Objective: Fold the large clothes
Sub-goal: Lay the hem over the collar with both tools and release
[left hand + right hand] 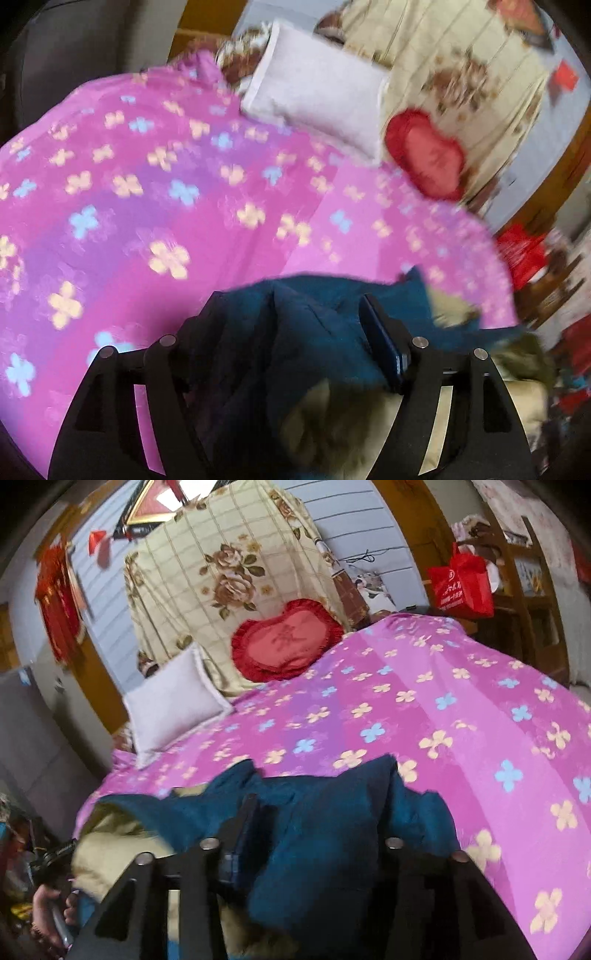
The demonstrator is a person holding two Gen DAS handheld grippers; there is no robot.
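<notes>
Over the pink flowered bedspread [424, 709] we carry the dark blue, fleece-lined coat [325, 830] bunched at the near edge. The left gripper [291, 332] and right gripper [314, 823] stand wide with cloth bunched between; whether they pinch it we cannot tell. We judge the next move is spreading it flat.

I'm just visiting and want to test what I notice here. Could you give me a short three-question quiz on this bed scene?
1. True or false: the dark blue garment lies on the pink flowered bedspread.
2. What shape is the red cushion? A) heart B) square C) round
3. Fill in: fabric of the garment sits between the fingers of the left gripper and of the ____ gripper.

Key: 1 true; 2 A; 3 right. The white pillow lies beside the cushion, if you want a bonus landmark.
</notes>
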